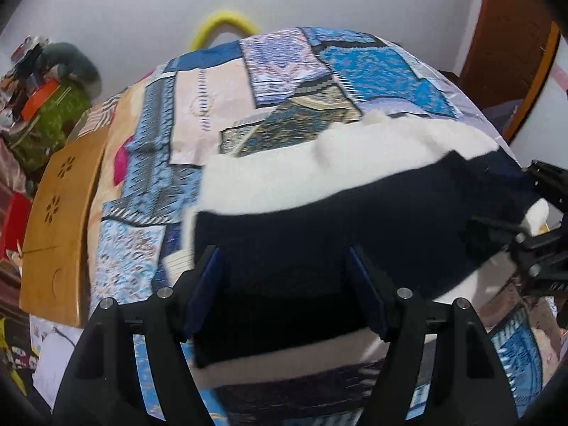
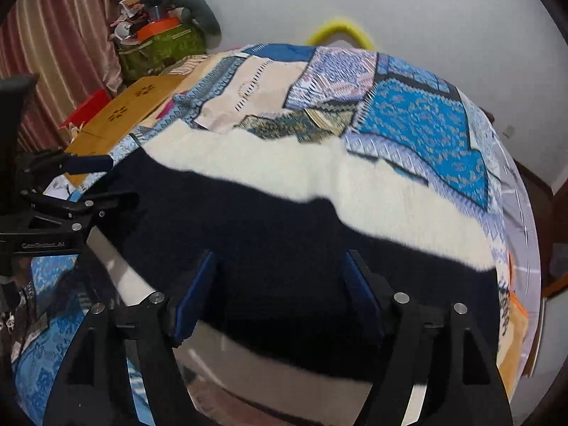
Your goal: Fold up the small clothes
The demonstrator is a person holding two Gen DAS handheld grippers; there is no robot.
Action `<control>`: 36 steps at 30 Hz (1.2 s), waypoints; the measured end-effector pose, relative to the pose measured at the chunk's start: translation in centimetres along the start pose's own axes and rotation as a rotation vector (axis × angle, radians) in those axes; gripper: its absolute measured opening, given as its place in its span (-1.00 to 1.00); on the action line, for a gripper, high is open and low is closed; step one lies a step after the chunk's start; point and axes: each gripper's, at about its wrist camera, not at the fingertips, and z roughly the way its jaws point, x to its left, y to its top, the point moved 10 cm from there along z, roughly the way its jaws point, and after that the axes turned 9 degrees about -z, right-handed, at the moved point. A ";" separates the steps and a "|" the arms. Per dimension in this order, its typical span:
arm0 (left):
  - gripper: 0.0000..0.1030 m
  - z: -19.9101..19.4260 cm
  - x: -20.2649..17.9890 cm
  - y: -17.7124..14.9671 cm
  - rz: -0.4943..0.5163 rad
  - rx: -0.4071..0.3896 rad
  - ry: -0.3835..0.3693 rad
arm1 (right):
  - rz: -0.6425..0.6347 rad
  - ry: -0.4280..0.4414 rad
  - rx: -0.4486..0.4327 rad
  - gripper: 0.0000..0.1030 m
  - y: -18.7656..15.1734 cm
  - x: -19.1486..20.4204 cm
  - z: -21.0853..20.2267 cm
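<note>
A small garment with a dark navy part (image 1: 337, 220) and a fuzzy white part (image 1: 284, 174) lies on the patchwork bedspread (image 1: 383, 71). My left gripper (image 1: 284, 259) is open, its blue-padded fingers (image 1: 204, 284) low over the navy cloth near its left edge. My right gripper (image 2: 280, 262) is open too, over the navy part (image 2: 248, 230), with the white band (image 2: 301, 174) beyond. Each gripper shows in the other's view: the right one at the right edge (image 1: 546, 234), the left one at the left edge (image 2: 71, 184).
A wooden board (image 1: 60, 220) lies at the bed's left edge. A pile of bags and clutter (image 1: 46, 96) stands at the far left by a curtain (image 2: 64, 35). A yellow ring (image 1: 223, 25) leans on the white wall. A wooden door (image 1: 511, 46) is at right.
</note>
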 end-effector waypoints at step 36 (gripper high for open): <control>0.53 -4.1 7.8 -1.5 -0.235 -0.060 0.098 | 0.183 -0.161 -0.087 0.53 -6.0 -8.9 -8.7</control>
